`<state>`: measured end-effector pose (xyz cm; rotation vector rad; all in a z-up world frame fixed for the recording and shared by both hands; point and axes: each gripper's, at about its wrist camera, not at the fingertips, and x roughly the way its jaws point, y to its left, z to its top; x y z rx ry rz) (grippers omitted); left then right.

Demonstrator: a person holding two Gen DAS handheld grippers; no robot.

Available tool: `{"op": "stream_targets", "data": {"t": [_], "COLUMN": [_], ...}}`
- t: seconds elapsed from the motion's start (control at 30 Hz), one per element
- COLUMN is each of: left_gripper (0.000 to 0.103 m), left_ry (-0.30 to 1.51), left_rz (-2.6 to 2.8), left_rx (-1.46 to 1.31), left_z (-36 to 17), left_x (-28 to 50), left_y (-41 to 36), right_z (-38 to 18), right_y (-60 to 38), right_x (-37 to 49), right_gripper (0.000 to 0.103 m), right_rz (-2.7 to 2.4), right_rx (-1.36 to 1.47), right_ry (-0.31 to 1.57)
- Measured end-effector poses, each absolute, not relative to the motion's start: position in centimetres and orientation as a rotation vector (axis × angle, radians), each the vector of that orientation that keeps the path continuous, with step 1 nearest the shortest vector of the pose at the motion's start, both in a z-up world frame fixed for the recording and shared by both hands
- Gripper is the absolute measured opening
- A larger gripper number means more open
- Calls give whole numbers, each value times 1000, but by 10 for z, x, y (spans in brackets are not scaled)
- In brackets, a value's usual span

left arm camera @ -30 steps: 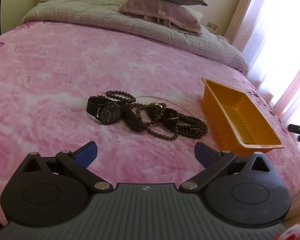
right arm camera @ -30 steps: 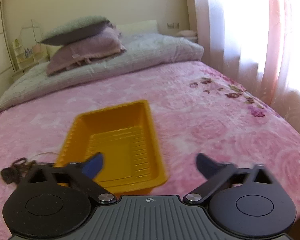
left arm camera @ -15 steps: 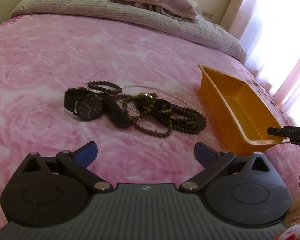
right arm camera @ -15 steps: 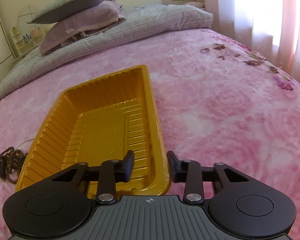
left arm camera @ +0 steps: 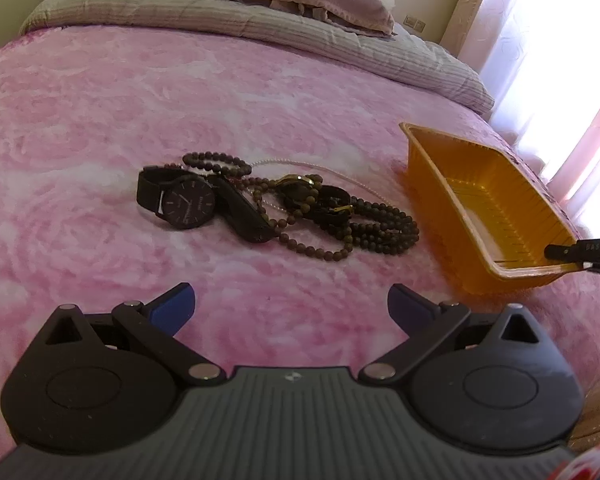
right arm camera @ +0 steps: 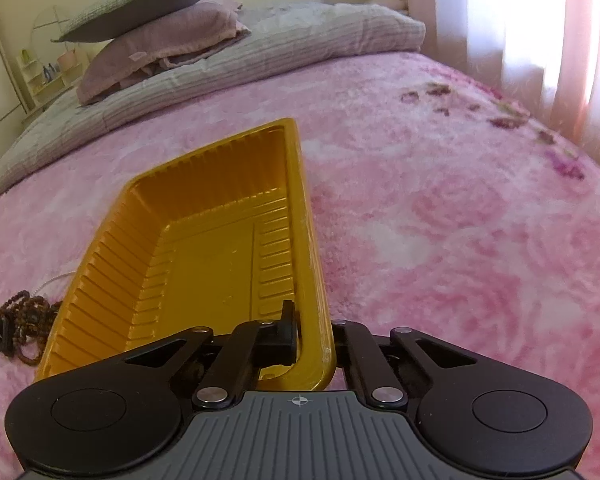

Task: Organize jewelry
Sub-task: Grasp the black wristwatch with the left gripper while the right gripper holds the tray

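Note:
A pile of jewelry lies on the pink bedspread: a black watch [left arm camera: 184, 202], brown bead strands [left arm camera: 364, 228] and a thin pale chain [left arm camera: 300, 165]. My left gripper [left arm camera: 290, 304] hangs open just short of the pile, with nothing between its blue pads. To the right sits an empty orange tray [left arm camera: 452, 196]. My right gripper [right arm camera: 312, 320] is shut on the tray's [right arm camera: 304, 208] near right wall, one finger inside and one outside. Its tip [left arm camera: 580, 250] shows at the tray's near corner in the left wrist view. The bead strands [right arm camera: 24, 312] lie left of the tray.
Folded grey bedding [left arm camera: 260, 20] and stacked pillows [right arm camera: 160, 40] lie at the head of the bed. Bright curtains [right arm camera: 520, 20] hang along the right side, past the bed's edge. A shelf [right arm camera: 40, 76] stands at the far left.
My right gripper came down onto the tray and its jaws closed on the near right wall. My left gripper dipped slightly toward the jewelry and stayed open.

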<state>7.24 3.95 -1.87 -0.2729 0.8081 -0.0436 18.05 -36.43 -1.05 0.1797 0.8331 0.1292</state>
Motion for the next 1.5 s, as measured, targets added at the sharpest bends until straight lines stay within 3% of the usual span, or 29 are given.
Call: {"op": "stream_targets", "data": {"t": [0.33, 0.6, 0.9, 1.1, 1.23, 1.5], "left_gripper": [95, 84, 71, 65, 41, 18], "left_ry": [756, 730, 752, 756, 794, 919], "left_rz": [-132, -182, -110, -189, -331, -403], "left_rx": [-104, 31, 67, 236, 436, 497], "left_z": [-4, -10, -22, -24, -30, -38], "left_x": [77, 75, 109, 134, 149, 164], "left_y": [48, 52, 75, 92, 88, 85], "right_z": [21, 31, 24, 26, 28, 27], "right_y": [-329, -302, -303, -309, -304, -301], "right_x": [159, 158, 187, 194, 192, 190], "right_gripper": [4, 4, 4, 4, 4, 4], "right_rz": [65, 86, 160, 183, 190, 191], "right_rx": [-139, -387, -512, -517, -534, -534], "right_ry": [775, 738, 883, 915, 914, 915]}}
